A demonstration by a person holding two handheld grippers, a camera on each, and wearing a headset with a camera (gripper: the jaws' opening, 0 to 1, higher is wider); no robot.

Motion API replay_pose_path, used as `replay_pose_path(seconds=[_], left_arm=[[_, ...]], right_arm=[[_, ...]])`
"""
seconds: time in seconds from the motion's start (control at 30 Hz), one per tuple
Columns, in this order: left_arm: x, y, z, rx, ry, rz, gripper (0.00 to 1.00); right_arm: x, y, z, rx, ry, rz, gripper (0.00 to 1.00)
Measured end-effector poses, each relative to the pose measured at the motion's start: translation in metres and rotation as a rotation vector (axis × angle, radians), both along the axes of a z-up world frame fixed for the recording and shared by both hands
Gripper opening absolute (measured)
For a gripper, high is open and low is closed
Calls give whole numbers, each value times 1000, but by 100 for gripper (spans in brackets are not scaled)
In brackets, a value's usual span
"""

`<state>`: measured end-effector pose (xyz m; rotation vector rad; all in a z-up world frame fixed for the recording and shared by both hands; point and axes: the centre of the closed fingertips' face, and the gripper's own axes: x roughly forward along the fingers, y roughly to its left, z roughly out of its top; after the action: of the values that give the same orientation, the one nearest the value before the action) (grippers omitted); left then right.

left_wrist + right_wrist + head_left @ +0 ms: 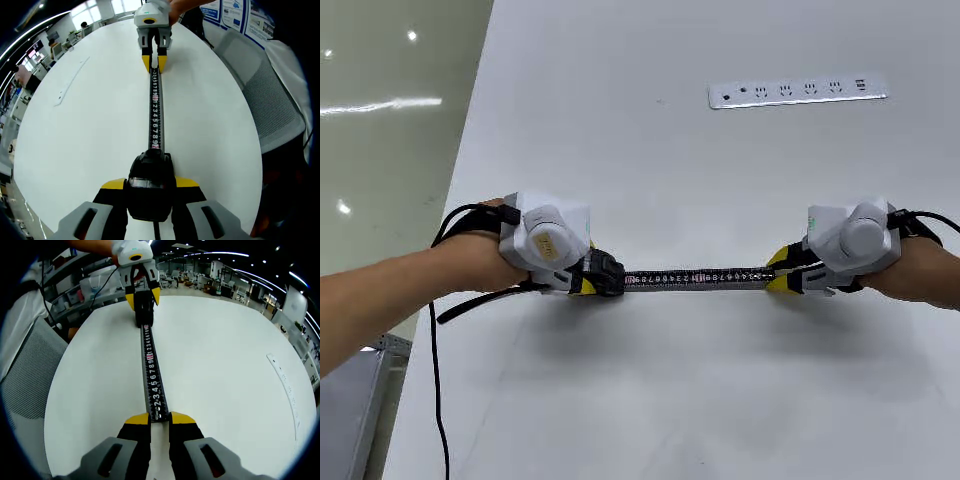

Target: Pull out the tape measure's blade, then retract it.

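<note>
The tape measure case [603, 273] is a compact black housing with rounded corners and a matte, moulded finish; in the left gripper view it [150, 187] sits upright on its edge between the yellow-tipped fingers [114, 184] of the left gripper [150, 183], which are clamped against its two flat sides. The blade [695, 278] is drawn out of the case in a straight, level line just above the surface [670, 150]. It is a narrow dark strip printed with white numerals and graduation marks, with a few figures in red near the case mouth [155, 115]. In the right gripper view the free end of the blade [152, 375] lies between the yellow pads of the right gripper [159, 418], whose fingers [184, 418] are closed on it. In the head view the left gripper [588, 275] and the right gripper [778, 271] stand well apart, facing each other along the blade, each with a grey-white smooth plastic body and black finger stems. A person's hand [480, 255] grips the left unit and the other hand [920, 270] grips the right unit. The surface is a plain white, smooth, matte tabletop. A long, flat, white power strip [797, 92] lies on it beyond the grippers, well apart from the tape measure. A black cable [435, 380] hangs from the left gripper over the edge of the surface. A grey mesh-backed chair [270, 100] stands beside the surface.
</note>
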<state>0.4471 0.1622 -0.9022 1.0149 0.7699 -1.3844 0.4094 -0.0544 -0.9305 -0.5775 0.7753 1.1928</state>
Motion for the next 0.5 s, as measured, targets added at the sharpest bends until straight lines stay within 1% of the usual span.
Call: replay_pose_path(seconds=[0.5], left_arm=[[1,0,0,2,2,-1,30]], right_arm=[[0,-12,0,-5,4,-13,12]])
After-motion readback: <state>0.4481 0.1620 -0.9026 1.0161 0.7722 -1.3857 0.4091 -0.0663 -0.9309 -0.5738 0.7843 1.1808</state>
